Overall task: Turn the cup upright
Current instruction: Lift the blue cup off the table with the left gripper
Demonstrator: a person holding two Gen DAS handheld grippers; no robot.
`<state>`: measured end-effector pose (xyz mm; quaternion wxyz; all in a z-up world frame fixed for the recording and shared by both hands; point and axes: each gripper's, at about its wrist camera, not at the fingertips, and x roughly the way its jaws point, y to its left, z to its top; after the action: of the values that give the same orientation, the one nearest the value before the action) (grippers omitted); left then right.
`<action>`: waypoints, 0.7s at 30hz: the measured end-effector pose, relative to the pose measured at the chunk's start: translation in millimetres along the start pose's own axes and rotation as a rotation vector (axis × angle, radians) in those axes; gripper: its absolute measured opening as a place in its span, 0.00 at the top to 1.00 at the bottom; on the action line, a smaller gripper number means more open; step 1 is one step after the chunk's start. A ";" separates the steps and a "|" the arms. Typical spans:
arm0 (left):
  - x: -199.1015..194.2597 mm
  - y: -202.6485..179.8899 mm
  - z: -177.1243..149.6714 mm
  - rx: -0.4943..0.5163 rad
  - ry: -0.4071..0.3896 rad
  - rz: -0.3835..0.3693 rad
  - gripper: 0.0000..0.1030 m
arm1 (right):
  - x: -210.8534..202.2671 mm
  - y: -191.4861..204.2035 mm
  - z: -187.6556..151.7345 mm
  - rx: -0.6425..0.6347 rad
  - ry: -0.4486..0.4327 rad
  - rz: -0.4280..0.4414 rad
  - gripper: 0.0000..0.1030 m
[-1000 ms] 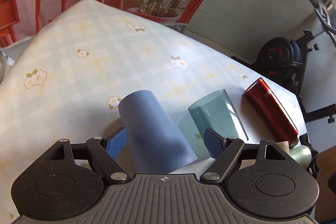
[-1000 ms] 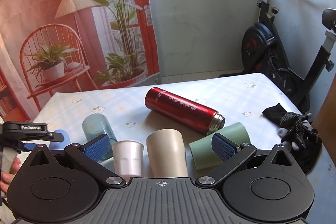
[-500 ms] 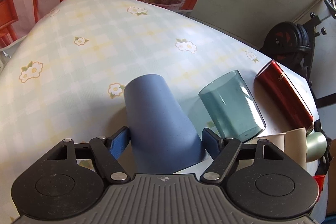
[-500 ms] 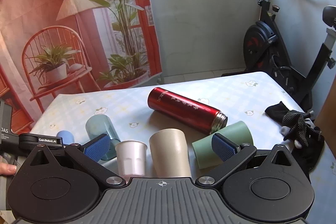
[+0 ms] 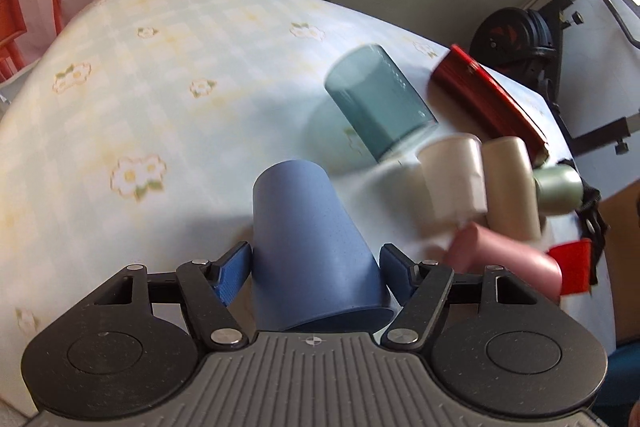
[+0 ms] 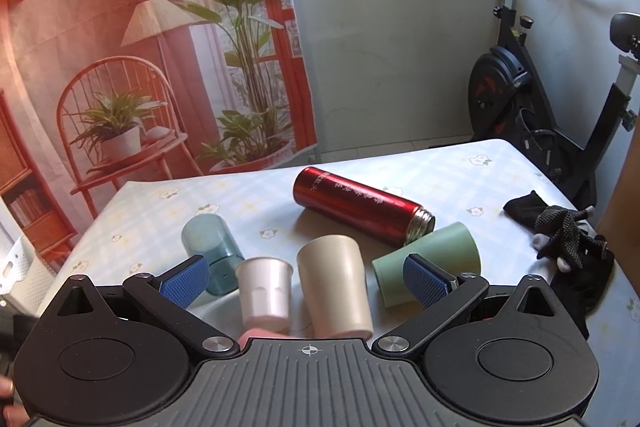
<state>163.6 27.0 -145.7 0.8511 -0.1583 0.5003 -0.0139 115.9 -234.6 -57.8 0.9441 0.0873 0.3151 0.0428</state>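
A blue cup (image 5: 312, 251) is upside down, base pointing away, between the fingers of my left gripper (image 5: 314, 275). The blue pads press on both its sides near the rim and it looks lifted and tilted off the cloth. The rest of the left wrist view is blurred by motion. My right gripper (image 6: 306, 277) is open and empty above a white cup (image 6: 264, 293) and a beige cup (image 6: 336, 285), both standing upside down. A teal cup (image 6: 210, 245) and a green cup (image 6: 426, 263) lie on their sides.
A red flask (image 6: 360, 205) lies on the flowered tablecloth (image 6: 160, 211) behind the cups. A pink cup (image 5: 508, 267) lies near the front edge. Black gloves (image 6: 560, 231) sit at the right edge. An exercise bike (image 6: 540, 107) stands beyond the table.
My left gripper closed on the blue cup and moved it back and up, swinging left. The other cups came into the left wrist view. The right gripper stayed almost still.
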 end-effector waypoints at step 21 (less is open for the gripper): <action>15.8 -27.1 -33.4 0.023 0.099 -0.098 0.30 | -26.7 -6.8 -19.7 0.010 -0.009 -0.010 0.00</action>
<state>146.5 -10.1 -166.5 0.8253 -0.1720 0.5334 -0.0689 83.0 -242.2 -58.9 0.9453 0.0906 0.3114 0.0362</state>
